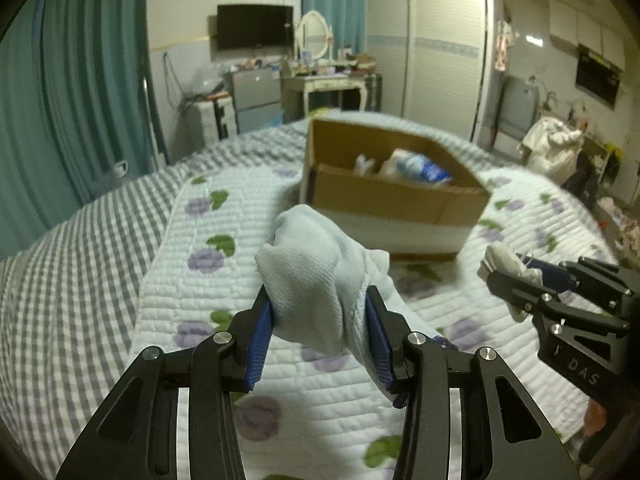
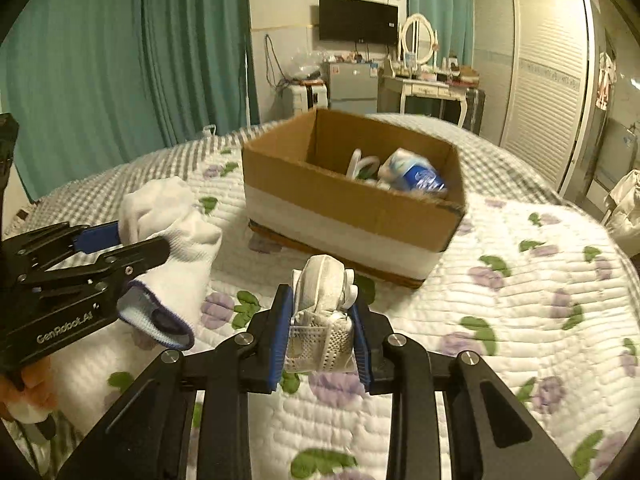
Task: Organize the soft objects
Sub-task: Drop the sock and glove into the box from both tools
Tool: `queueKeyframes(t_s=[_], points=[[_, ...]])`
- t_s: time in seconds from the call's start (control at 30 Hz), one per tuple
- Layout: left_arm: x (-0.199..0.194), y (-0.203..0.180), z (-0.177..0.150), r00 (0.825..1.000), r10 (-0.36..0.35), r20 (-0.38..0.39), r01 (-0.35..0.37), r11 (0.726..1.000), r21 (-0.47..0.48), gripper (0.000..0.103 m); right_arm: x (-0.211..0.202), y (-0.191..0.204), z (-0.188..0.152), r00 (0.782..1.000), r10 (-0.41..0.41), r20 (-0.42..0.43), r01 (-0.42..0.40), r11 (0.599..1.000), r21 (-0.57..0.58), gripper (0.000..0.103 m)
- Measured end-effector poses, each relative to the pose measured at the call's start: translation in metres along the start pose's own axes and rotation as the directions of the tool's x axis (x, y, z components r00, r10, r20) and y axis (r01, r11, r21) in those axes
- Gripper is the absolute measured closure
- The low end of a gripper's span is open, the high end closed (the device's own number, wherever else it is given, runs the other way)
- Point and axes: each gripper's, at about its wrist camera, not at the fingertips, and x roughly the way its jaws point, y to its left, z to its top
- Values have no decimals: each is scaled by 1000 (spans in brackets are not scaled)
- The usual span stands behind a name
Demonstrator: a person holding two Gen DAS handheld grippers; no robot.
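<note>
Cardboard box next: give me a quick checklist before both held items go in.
1. Left gripper clamped on white sock: ok.
2. Right gripper clamped on white mesh item: ok.
3. Cardboard box open at the top: ok.
4. Room left in the box beside the blue-and-white pack: ok.
5. Bedspread between the grippers and the box free of obstacles: ok.
6. Sock cuff hanging loose below the fingers; may it snag the rim: cannot tell.

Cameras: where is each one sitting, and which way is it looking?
Left wrist view: sits on the left gripper, facing the cardboard box on the bed; its fingers clamp a white sock.
Right wrist view: sits on the right gripper, facing the same way; its fingers clamp a small white mesh bundle.
Shared: the box, the floral quilt, each other's gripper.
</note>
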Motion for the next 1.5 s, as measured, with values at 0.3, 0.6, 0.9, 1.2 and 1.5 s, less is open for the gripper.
queueKeyframes(t_s=[0.3,0.6,0.9,1.2,1.5], points=[[-46,-29,53,993,-18,112,13,999,40,60,-68,-16,49,994,16,110,-11,999,-46,75],[-29,-44,119,987,-27,159,12,995,94,60,-90,-36,130,981,26,194,-2,992,-128,75],[61,-48,150,995,-3,97,-8,993,117,60,-21,-57,188,983,59,171,-33,988,-148,75],[142,-54,139,1000,21,2,-21,987,157,60,65,-88,198,990,79,118,-72,995,-68,75],[166,-55,135,999,40,25,-44,983,181,29,125,-90,197,993,101,59,-98,994,-53,75]])
